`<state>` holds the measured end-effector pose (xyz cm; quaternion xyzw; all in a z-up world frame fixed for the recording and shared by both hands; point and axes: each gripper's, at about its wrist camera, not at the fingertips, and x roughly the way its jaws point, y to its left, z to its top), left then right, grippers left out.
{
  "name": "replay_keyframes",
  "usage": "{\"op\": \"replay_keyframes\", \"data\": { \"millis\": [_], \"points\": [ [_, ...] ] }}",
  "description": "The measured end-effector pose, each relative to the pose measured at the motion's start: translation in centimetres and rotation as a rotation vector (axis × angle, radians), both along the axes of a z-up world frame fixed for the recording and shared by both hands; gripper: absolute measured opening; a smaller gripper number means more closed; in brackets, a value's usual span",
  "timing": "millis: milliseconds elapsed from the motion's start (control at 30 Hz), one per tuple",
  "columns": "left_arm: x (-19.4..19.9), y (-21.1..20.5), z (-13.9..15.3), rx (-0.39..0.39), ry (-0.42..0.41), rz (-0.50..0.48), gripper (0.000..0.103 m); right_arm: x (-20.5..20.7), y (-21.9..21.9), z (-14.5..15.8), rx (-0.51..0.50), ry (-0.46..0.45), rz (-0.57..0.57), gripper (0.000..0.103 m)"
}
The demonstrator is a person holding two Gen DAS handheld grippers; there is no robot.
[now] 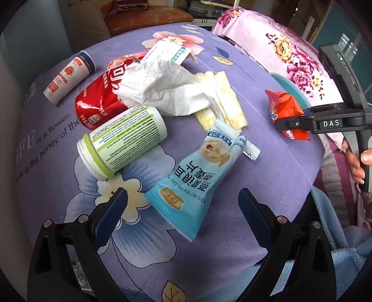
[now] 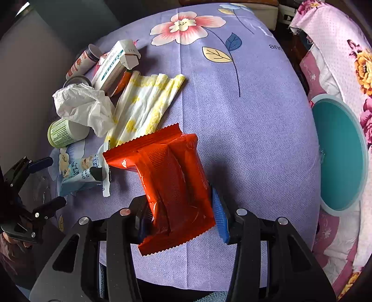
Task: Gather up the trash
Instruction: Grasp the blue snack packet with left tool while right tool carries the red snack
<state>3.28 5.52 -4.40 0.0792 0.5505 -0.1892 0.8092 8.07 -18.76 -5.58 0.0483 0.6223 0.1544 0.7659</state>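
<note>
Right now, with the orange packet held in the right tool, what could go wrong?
1. The right tool pinches only the lower part of the slippery orange packet; it may slide out.
2. The teal bin sits off the table's edge, so a short release might miss.
3. The open left tool hangs near the blue sachet and could nudge it.

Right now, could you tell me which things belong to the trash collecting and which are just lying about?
Job:
orange wrapper in right gripper
blue packet
crumpled tissue
red can
teal bin

Lying about:
floral quilt
brown cushion
</note>
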Motion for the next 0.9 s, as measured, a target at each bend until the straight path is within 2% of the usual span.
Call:
{"op": "replay_keyframes", "data": {
  "millis": [167,367,433,467,533,633,900],
  "points": [
    [1.2,-3.1,-1.5,0.076,0.004,-0.092,0.096,-0.5,-0.2,0.4,0.012,-0.015,-0.016,0.043],
    [2.2,-5.3,-3.4,0.126,0.017,-0.139,0.096,-0.4,-1.0,0.2,0.03,-0.013,-0.041,0.043],
    [2.2,-5.6,-3.7,0.119,0.021,-0.144,0.082,-0.4,-1.3,0.0,0.037,-0.011,-0.054,0.043],
    [2.1,-5.7,-3.6,0.109,0.014,-0.14,0.08,-0.5,-1.4,-0.1,0.04,-0.011,-0.059,0.043],
    [1.8,-5.9,-3.2,0.096,-0.003,-0.137,0.054,-0.4,-1.7,-0.2,0.045,-0.01,-0.065,0.043],
    [1.5,-6.1,-2.6,0.055,0.004,-0.111,0.04,-0.3,-1.9,-0.3,0.056,-0.012,-0.072,0.043],
    [1.5,-6.3,-0.3,-0.061,0.011,0.012,0.038,-0.3,-2.9,0.0,0.095,-0.036,-0.098,0.043]
  ]
}}
